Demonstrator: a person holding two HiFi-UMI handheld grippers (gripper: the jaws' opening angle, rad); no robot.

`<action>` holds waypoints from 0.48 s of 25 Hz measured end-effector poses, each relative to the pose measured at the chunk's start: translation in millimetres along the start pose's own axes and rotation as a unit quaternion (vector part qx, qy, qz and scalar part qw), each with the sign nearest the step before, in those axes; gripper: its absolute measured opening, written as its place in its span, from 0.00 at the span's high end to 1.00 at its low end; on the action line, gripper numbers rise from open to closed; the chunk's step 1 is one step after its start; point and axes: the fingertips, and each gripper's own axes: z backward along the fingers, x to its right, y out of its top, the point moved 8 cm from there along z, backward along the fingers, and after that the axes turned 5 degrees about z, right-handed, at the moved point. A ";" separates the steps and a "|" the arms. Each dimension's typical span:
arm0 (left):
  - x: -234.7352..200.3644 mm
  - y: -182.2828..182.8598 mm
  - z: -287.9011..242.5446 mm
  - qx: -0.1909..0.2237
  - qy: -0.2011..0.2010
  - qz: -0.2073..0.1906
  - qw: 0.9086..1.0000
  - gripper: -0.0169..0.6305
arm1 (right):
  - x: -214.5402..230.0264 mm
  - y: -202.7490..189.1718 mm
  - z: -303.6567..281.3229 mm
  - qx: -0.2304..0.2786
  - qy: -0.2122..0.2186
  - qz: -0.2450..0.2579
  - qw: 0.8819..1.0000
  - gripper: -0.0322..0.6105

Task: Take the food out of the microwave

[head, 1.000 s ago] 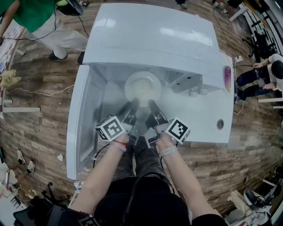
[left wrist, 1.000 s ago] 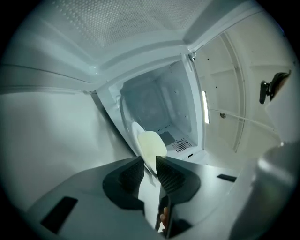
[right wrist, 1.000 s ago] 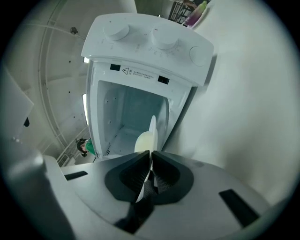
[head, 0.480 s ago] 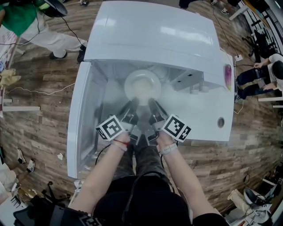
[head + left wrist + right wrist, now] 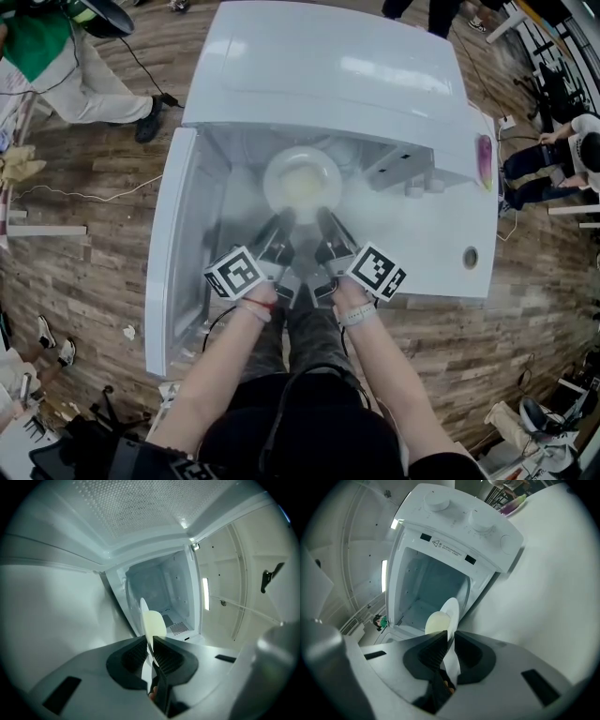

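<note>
A white plate with pale yellow food sits inside the open white microwave. Both grippers reach into the cavity side by side at the plate's near rim. My left gripper has the rim of the plate between its pads. Its jaws are closing and press on the rim, with the food just beyond my left gripper. My right gripper is shut on the rim of the plate, with the food just beyond my right gripper.
The microwave door hangs open at the left. The control knobs are on the microwave's right side. A purple object lies on the white counter. A person in green stands at the upper left and another person sits at the right.
Both grippers have edged slightly in at the plate's near rim. The plate has stayed where it was. The person in green has stepped toward the left.
</note>
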 end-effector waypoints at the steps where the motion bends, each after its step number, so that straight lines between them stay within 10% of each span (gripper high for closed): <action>1: 0.1 -0.1 0.7 0.000 0.000 -0.001 1.000 0.90 | -0.3 -0.6 0.5 0.000 0.000 0.000 1.000 0.85; 12: 4.3 -8.5 12.8 -0.016 -0.012 -0.009 1.000 0.90 | -4.7 -13.0 19.5 0.024 -0.007 0.007 1.000 0.85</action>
